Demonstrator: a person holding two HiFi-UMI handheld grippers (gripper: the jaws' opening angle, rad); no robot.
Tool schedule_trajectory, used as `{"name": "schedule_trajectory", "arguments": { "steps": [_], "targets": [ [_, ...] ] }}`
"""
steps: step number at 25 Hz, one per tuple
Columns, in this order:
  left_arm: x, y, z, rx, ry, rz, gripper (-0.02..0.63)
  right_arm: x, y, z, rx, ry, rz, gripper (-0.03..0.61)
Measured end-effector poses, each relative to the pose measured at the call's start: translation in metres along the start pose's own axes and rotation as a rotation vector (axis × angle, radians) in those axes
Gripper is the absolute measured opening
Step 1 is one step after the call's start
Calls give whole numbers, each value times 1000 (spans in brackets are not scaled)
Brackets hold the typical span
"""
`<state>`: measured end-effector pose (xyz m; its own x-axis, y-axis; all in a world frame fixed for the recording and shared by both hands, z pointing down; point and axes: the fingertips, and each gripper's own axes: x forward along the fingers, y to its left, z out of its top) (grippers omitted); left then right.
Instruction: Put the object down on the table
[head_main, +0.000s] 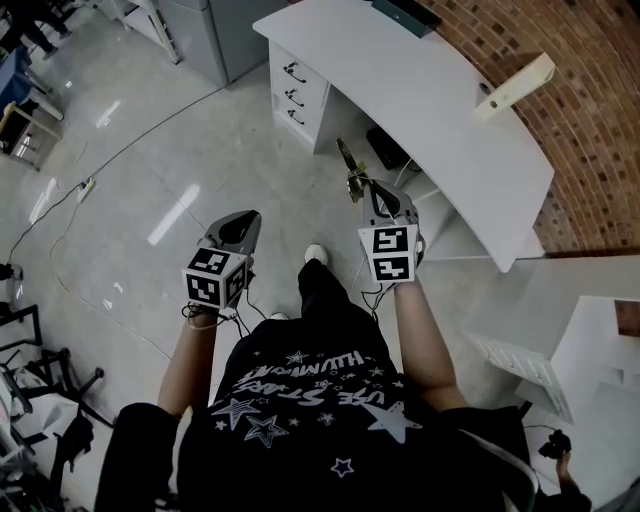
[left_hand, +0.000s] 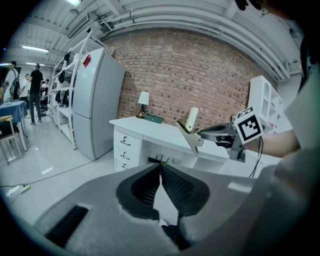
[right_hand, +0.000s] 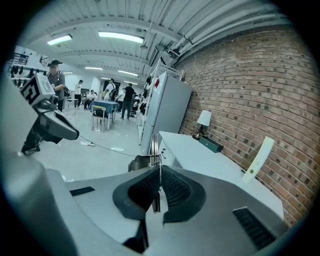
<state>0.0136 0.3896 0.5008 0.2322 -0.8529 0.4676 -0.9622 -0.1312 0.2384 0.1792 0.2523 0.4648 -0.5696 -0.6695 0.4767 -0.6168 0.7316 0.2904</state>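
My right gripper (right_hand: 159, 175) clamped a thin metal object (head_main: 349, 168), upper centre, near the table (head_main: 430, 100). My left gripper (left_hand: 161, 170) was closed, empty.

Lab/office w/ white desk (head_main: 420, 90), brick wall (head_main: 590, 90), fridge (left_hand: 95, 100).

Your object is a thin, flat metal tool (head_main: 350, 168), grey with a dark part near its far end. It is clamped between the pads of your right gripper (head_main: 368, 192) and pokes out past the jaw tips. It is up in the air, standing on edge, over the floor just short of the table (head_main: 420, 110). The table is a white desk with a curved top and a bank of drawers.
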Motion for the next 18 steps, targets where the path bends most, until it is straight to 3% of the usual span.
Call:
{"name": "schedule_trajectory", "arguments": {
  "steps": [10, 18],
  "targets": [
    [103, 27, 87, 21, -15, 38, 28, 101, -97, 37, 16, -33, 24, 12],
    [168, 51, 128, 42, -20, 108, 28, 172, -157, 51, 28, -48, 58, 14]
  ]
}}
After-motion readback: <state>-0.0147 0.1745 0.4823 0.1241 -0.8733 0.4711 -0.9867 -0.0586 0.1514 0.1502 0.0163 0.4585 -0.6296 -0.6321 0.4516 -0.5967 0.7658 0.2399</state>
